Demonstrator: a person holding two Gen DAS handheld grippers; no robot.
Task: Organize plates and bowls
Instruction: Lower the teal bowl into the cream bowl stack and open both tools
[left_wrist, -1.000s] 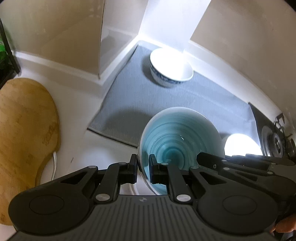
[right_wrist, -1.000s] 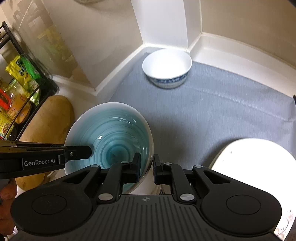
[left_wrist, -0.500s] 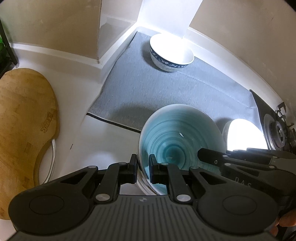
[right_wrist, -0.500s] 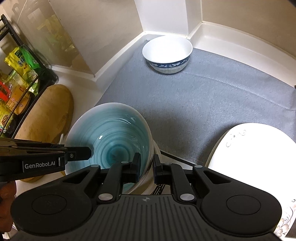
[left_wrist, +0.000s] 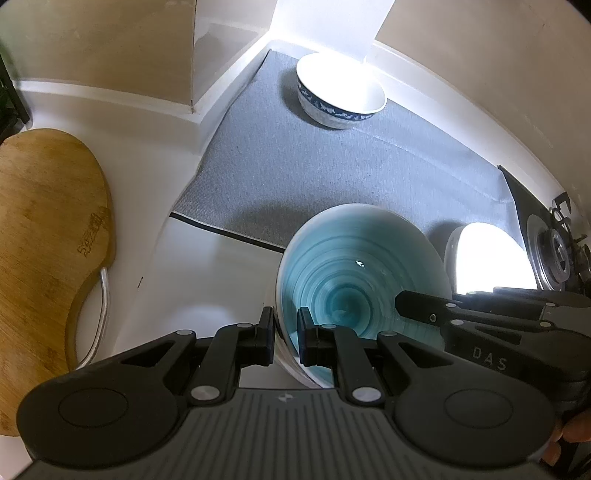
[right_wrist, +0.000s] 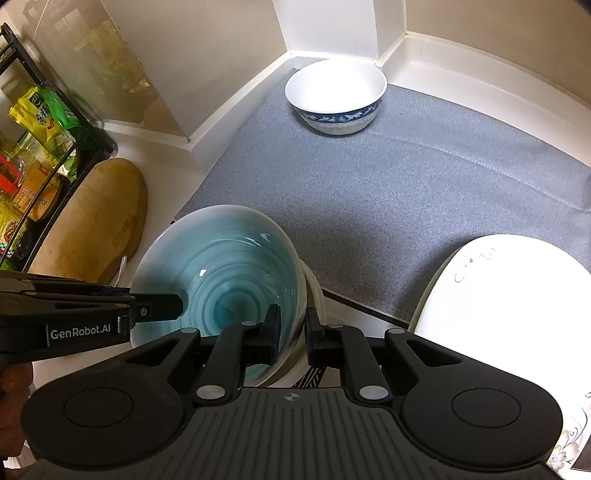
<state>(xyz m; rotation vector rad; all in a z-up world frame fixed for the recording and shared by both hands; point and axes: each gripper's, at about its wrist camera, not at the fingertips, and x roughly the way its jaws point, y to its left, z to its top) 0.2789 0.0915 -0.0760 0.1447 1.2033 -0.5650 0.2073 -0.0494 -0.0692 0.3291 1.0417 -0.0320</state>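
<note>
Both tongs clamped on the teal bowl (left_wrist: 354, 280), one on each side of its rim. Left tongs (left_wrist: 286, 334) pinch the rim at the bowl's 8 o'clock edge in the left wrist view: one pad outside the wall, one inside. Right tongs (right_wrist: 291, 332) pinch the opposite rim, at the bowl's 4 o'clock in the right wrist view, same inside/outside grip. Jaws narrow on both, only the bowl wall between the pads.

Teal bowl sits tilted, over the near edge of the grey mat (right_wrist: 406, 184), partly over bare white tabletop (left_wrist: 207, 280). In the right wrist view something white shows just beneath its rim at 4 o'clock; cannot tell what it is, or whether the bowl touches it.

White bowl with blue band (right_wrist: 336, 98) stands upright at the mat's far corner, 12 o'clock, well apart from the teal bowl. White plate (right_wrist: 506, 306) with floral edge print lies at 3 o'clock in the right view, partly on the mat, near the teal bowl but not touching.

Wooden cutting board (left_wrist: 48, 251) at 9 o'clock, off the mat. Wire rack with packets (right_wrist: 33, 155) at 10 o'clock in the right view. Stove burner (left_wrist: 554, 251) at 3 o'clock in the left view.
</note>
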